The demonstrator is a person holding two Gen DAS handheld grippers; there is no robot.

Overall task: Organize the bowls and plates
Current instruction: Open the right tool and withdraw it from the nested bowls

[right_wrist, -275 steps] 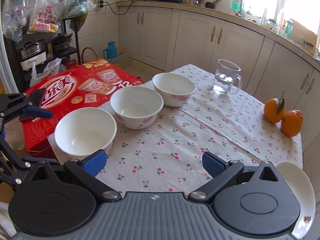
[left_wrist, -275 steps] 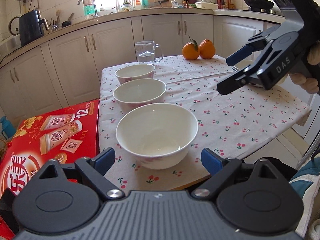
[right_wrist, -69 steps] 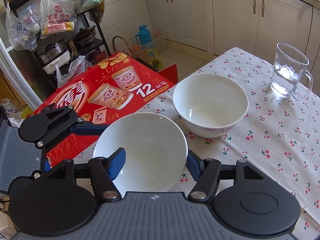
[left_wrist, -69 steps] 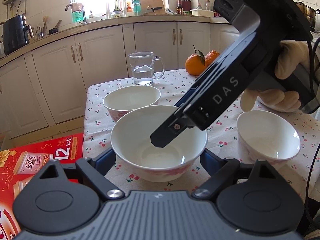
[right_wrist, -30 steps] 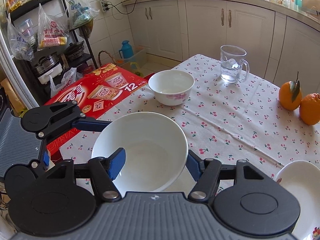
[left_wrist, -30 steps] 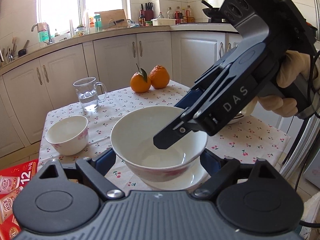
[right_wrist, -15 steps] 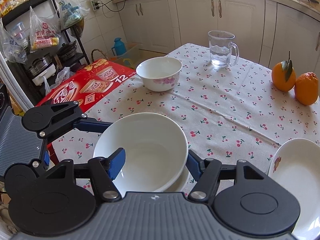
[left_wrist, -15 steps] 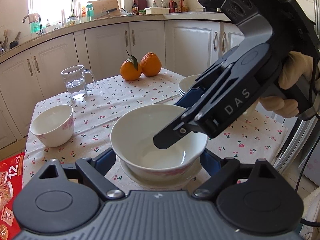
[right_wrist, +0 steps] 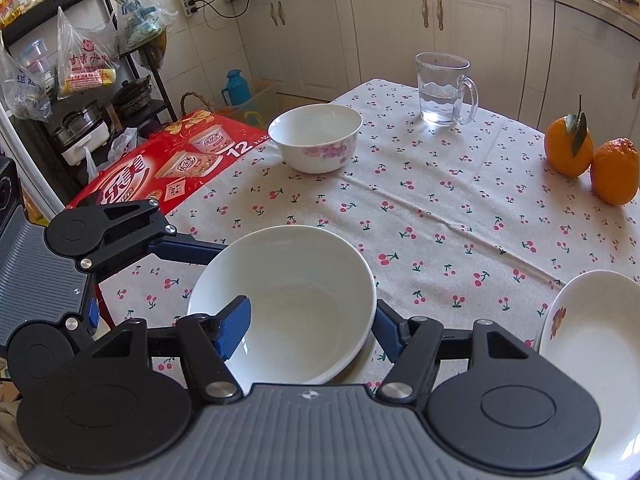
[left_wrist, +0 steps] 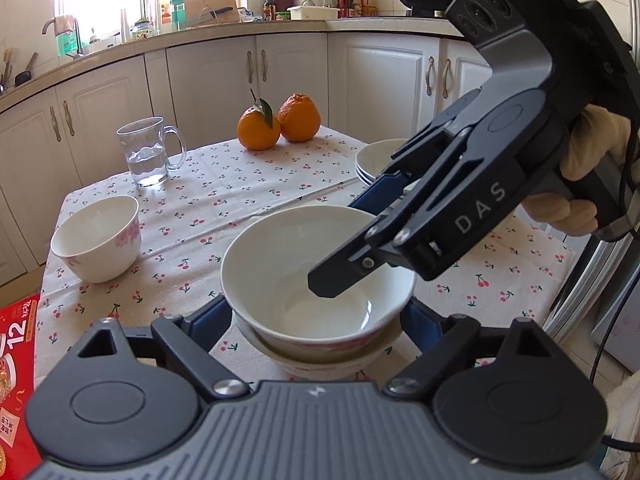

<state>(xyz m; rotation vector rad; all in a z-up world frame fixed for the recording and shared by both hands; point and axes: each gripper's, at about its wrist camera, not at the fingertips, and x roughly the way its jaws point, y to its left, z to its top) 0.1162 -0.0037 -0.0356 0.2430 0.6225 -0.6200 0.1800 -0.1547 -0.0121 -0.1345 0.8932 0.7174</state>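
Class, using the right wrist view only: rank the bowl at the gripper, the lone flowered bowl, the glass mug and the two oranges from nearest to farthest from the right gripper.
1. Bowl at the gripper, between the right gripper fingers.
2. Lone flowered bowl, mid-table, left.
3. Glass mug and oranges: too close to call; mug far centre, oranges right edge.

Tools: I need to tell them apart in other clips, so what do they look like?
Both alike: black linkage bodies, blue finger pads, ribbed grey top. The right tool bears white "DAS" lettering and a black cable; a pale glove grips it. The left tool shows no lettering.
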